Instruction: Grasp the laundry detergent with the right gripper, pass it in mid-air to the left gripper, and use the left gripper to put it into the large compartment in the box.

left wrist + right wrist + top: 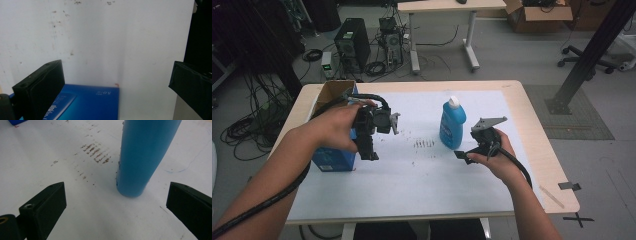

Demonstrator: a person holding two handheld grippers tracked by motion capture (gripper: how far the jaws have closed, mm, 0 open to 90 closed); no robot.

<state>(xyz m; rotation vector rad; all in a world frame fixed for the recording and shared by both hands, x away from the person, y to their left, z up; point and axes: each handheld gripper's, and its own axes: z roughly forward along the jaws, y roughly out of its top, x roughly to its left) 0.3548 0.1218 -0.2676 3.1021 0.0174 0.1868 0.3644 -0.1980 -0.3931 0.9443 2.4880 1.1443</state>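
A blue bottle (452, 125) with a white cap stands upright on the white sheet (412, 180), right of centre. My right gripper (468, 152) hovers just to its near right, open; in the right gripper view the bottle's lower body (142, 157) rises ahead, slightly right of the gap between the jaws, clear of my gripper (115, 200). A blue box (333, 159) with an open brown top stands at the table's left. My left gripper (368, 147) points down beside the box's right side, open and empty (116, 75), with the box's blue face (87, 102) low between its jaws.
Dark scuff marks (424, 144) stain the sheet between box and bottle. Black tape pieces (569, 186) sit on the wooden table's near right corner. Beyond the table are a computer tower (352, 42), cables, another desk and a black post (592, 50).
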